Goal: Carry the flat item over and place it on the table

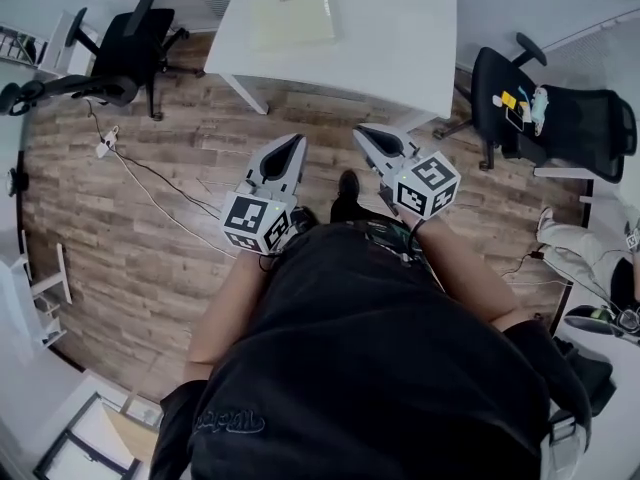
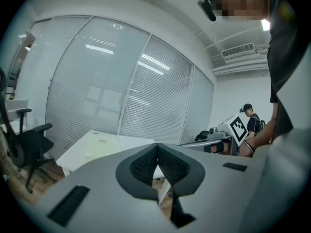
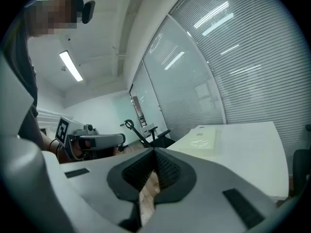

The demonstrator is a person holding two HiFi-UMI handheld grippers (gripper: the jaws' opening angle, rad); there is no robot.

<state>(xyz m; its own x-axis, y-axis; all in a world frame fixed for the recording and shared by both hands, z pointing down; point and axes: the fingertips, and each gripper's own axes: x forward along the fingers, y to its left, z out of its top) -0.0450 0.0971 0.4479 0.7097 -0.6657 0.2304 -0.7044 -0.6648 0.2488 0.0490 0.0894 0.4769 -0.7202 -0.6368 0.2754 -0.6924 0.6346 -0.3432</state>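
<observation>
A pale yellow flat item [image 1: 290,10] lies on the white table [image 1: 400,38] ahead of me. I hold both grippers side by side at waist height over the wooden floor, short of the table's near edge. My left gripper [image 1: 296,140] is shut with nothing in it, and so is my right gripper [image 1: 362,130]. In the left gripper view the pads meet at the left gripper [image 2: 157,147], with the flat item [image 2: 103,147] beyond on the table [image 2: 73,157]. The right gripper view shows the right gripper [image 3: 154,152] shut too, and the flat item [image 3: 204,139] on the table [image 3: 248,152].
A black office chair [image 1: 135,38] stands left of the table and another [image 1: 560,118] right of it. A cable [image 1: 150,183] runs across the floor at the left. Glass walls with blinds stand behind the table. A person [image 2: 251,118] stands in the background.
</observation>
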